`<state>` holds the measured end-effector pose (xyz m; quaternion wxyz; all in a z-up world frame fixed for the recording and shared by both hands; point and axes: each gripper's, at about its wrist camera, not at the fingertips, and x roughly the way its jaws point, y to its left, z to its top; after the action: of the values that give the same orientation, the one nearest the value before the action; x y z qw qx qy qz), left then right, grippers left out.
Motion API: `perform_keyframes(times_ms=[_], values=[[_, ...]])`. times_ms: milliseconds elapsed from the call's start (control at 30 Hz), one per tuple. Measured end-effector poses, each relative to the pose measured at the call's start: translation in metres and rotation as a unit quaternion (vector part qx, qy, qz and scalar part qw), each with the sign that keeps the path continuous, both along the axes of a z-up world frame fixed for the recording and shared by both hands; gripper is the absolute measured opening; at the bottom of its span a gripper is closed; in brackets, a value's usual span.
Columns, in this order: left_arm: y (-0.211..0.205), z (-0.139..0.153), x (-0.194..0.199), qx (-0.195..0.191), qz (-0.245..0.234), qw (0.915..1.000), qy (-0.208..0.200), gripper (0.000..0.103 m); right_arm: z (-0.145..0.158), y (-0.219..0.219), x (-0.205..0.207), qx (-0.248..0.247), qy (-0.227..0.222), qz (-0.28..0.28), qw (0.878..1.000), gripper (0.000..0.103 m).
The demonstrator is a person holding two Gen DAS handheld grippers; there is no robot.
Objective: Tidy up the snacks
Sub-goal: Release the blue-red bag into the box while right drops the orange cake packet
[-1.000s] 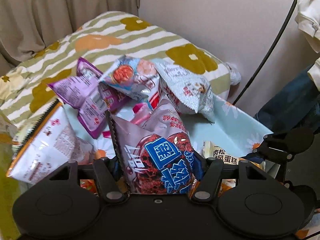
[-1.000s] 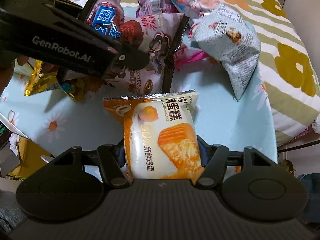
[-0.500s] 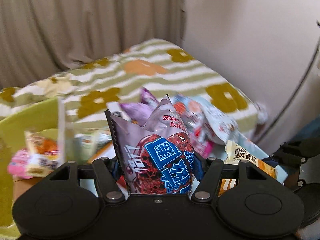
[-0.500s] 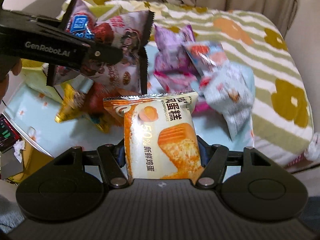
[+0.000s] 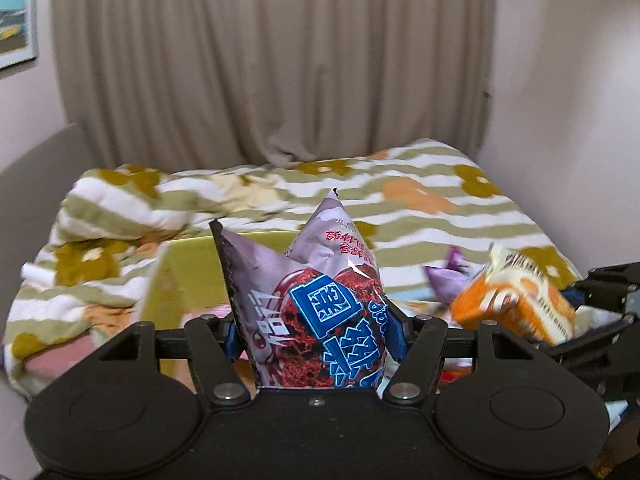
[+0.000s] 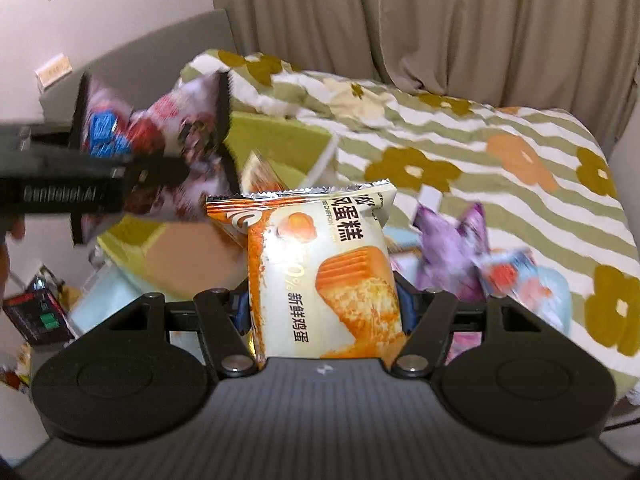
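Note:
My left gripper (image 5: 314, 330) is shut on a grey-purple snack bag with a blue label (image 5: 320, 312), held up in the air. It also shows in the right wrist view (image 6: 156, 152), above a yellow-green box (image 6: 280, 140). My right gripper (image 6: 322, 312) is shut on an orange and white cake packet (image 6: 324, 280), also lifted; the packet shows at the right of the left wrist view (image 5: 516, 300). The box (image 5: 188, 268) lies just behind the left bag. More snack bags, a purple one (image 6: 452, 248) and a pale blue one (image 6: 516, 276), lie on the bed to the right.
A bed with a green-striped flowered cover (image 6: 480, 160) fills the middle. A beige curtain (image 5: 280, 60) hangs behind it. A light blue flowered cloth (image 6: 556, 292) lies under the loose snacks. A small dark device (image 6: 38, 314) sits at lower left.
Both grippers have risen and swung left, away from the snack pile towards the yellow-green box, each still holding its bag. The views now face the curtain.

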<state>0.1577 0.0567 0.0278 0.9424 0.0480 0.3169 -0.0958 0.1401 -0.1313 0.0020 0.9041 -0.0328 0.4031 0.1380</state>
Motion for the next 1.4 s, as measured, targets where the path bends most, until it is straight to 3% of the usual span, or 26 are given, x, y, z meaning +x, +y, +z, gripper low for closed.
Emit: perform_keyframes(times_ms=[267,533,567,667,733,933,1267,1367,1400], values=[[0.065,-0.018,0.032,-0.03,0.051,0.9975,0.038,0.068,0.009,0.075,0.055,0.021,-0.01,-0.008,1.0,0.08],[0.107,-0.067,0.06,-0.051,0.078,0.9905,0.101,0.069,-0.031,0.13,0.086,0.017,0.04,-0.034,0.998,0.08],[0.11,-0.073,0.063,-0.053,0.075,0.9897,0.11,0.07,-0.037,0.134,0.086,0.012,0.045,-0.037,0.998,0.08],[0.118,-0.083,0.068,-0.061,0.071,0.9866,0.133,0.09,-0.051,0.138,0.088,0.007,0.064,-0.054,0.996,0.08],[0.122,-0.086,0.066,-0.054,0.074,0.9871,0.131,0.096,-0.057,0.133,0.087,0.011,0.076,-0.07,0.995,0.08],[0.136,-0.084,0.043,-0.061,0.076,0.9882,0.118,0.097,-0.064,0.126,0.079,0.015,0.096,-0.097,0.991,0.08],[0.143,-0.066,0.017,-0.042,0.12,0.9888,0.079,0.097,-0.077,0.148,0.086,0.027,0.123,-0.069,0.99,0.08],[0.145,-0.063,0.014,-0.037,0.128,0.9883,0.075,0.097,-0.08,0.15,0.086,0.034,0.111,-0.071,0.991,0.084],[0.145,-0.063,0.013,-0.034,0.131,0.988,0.075,0.097,-0.08,0.148,0.086,0.041,0.104,-0.07,0.991,0.095]])
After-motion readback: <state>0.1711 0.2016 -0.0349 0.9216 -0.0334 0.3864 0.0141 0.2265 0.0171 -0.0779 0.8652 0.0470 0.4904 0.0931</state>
